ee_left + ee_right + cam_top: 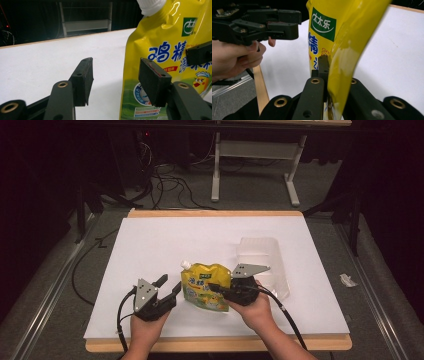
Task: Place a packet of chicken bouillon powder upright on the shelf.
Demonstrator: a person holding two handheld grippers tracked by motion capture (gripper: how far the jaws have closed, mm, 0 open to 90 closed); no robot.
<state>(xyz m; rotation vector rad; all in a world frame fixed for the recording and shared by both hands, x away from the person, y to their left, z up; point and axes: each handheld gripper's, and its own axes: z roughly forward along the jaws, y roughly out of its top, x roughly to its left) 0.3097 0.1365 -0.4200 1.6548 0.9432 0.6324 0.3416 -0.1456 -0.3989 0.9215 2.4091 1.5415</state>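
1. A yellow pouch [207, 287] with a white cap [185, 264] stands upright on the white table [150, 245], near the middle and toward the near edge. Its cap points up and to the left.
2. The right gripper [216, 287] is clenched on the pouch. In the right gripper view its jaws pinch the pouch's edge [337, 75] flat between them, and the pouch rises from them and fills the middle of that view.
3. The right hand [257, 307] comes in from the near edge, just right of the pouch, with its cable [285, 312] trailing back toward the near right.
4. The left gripper [170, 287] is released: its jaws stand apart with nothing between them. In the left gripper view the bare table shows through the gap.
5. In the left gripper view the right-hand pad [153, 80] stands in front of the pouch's lower left part [140, 50]; whether it touches the pouch cannot be told. The other pad [83, 80] is well clear of it.
6. In the high view the left gripper sits just left of the pouch, held by the left hand [145, 330] at the near edge.
7. A clear plastic tray [265, 257] lies on the table behind and to the right of the pouch, close to the right gripper.
8. A small scrap of paper [347, 280] lies on the grey floor off the right side of the table.
9. Beyond the far edge stands a pale desk frame [250, 150] among dark cables [165, 180].
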